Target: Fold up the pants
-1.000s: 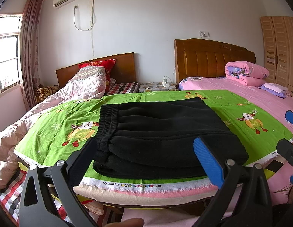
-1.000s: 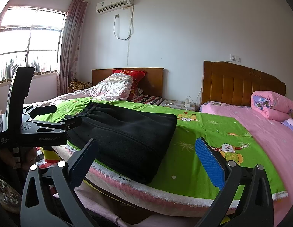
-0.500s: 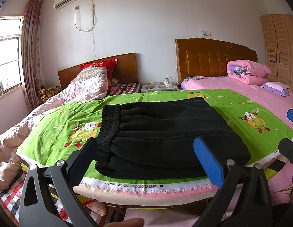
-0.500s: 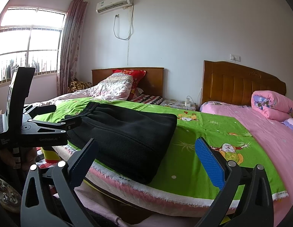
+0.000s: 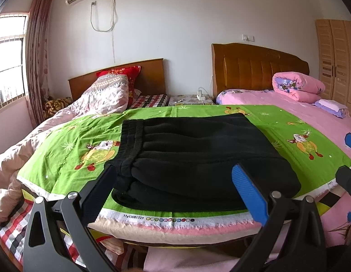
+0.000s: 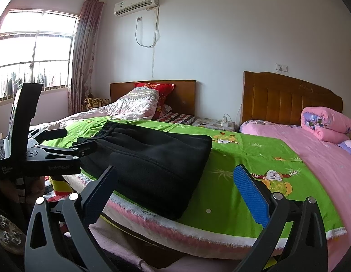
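Note:
Black pants (image 5: 198,156) lie folded in a thick rectangular stack on the green cartoon sheet (image 5: 71,145), waistband to the left. They also show in the right wrist view (image 6: 152,158). My left gripper (image 5: 175,190) is open and empty, held back at the bed's front edge just short of the stack. My right gripper (image 6: 175,190) is open and empty, to the right of the stack near the bed edge. The left gripper's body (image 6: 39,154) shows at the left of the right wrist view.
A rumpled quilt (image 5: 100,97) and red pillow (image 5: 121,72) lie at the back left. A pink bed (image 5: 311,113) with a rolled pink blanket (image 5: 297,86) is at the right. A nightstand (image 5: 191,98) stands between the headboards. A wardrobe (image 5: 338,59) is at the far right.
The left gripper view has shifted slightly, the scene sitting a touch lower and left. The pants have not moved. Both grippers stay open.

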`<state>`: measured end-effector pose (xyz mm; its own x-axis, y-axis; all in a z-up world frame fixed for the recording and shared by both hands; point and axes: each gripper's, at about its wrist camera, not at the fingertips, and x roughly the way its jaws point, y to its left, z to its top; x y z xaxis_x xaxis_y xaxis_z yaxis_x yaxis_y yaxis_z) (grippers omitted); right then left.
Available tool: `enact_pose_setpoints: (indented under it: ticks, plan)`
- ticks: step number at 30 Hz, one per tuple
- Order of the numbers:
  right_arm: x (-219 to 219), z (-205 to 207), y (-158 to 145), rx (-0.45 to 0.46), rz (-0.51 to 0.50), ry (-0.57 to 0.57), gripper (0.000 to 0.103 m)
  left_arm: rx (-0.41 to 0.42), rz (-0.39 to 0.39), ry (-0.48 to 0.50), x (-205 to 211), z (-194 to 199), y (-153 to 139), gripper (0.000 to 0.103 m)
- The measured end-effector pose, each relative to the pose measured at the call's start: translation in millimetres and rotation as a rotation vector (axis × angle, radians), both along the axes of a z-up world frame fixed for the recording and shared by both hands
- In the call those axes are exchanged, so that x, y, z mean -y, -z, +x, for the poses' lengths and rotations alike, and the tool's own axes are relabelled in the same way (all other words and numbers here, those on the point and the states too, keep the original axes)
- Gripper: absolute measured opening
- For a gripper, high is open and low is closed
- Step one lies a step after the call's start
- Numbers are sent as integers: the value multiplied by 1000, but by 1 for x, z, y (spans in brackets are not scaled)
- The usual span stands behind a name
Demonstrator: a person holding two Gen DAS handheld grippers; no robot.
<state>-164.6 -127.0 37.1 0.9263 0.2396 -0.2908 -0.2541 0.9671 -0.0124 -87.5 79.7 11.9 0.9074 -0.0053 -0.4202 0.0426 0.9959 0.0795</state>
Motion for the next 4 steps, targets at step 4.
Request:
enact_pose_setpoints:
  ticks: [4]
  plan:
    - [6, -1, 0, 8, 13, 21, 99, -14, 4, -25, -2, 2, 1, 102]
